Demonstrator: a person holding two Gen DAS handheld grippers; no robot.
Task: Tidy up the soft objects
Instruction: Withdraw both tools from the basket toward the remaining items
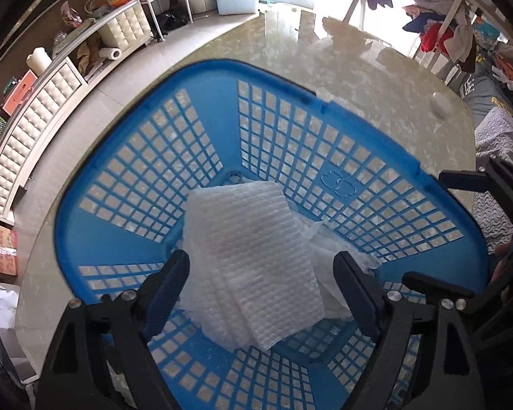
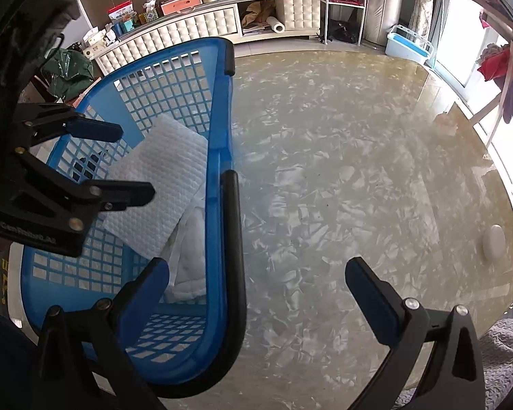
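Observation:
A blue plastic lattice basket [image 1: 256,68] stands on the glossy marbled table [image 2: 342,171]. Inside it lies a folded white waffle-textured cloth [image 1: 256,249], on top of another crumpled white cloth [image 1: 338,259]. My left gripper [image 1: 263,273] hangs open just above the folded cloth, one finger on each side, pads apart from it. In the right wrist view the same gripper [image 2: 135,164] shows over the folded cloth [image 2: 167,184]. My right gripper [image 2: 256,266] is open and holds nothing. It straddles the basket's near wall and black handle [image 2: 234,239], with its left finger inside the basket.
A small white rounded object [image 2: 494,242] lies near the table's far right edge. Grey textured fabric [image 2: 506,352] sits beside the table at lower right. A white tufted cabinet [image 2: 201,24] and a clothes rack [image 1: 444,27] stand beyond the table.

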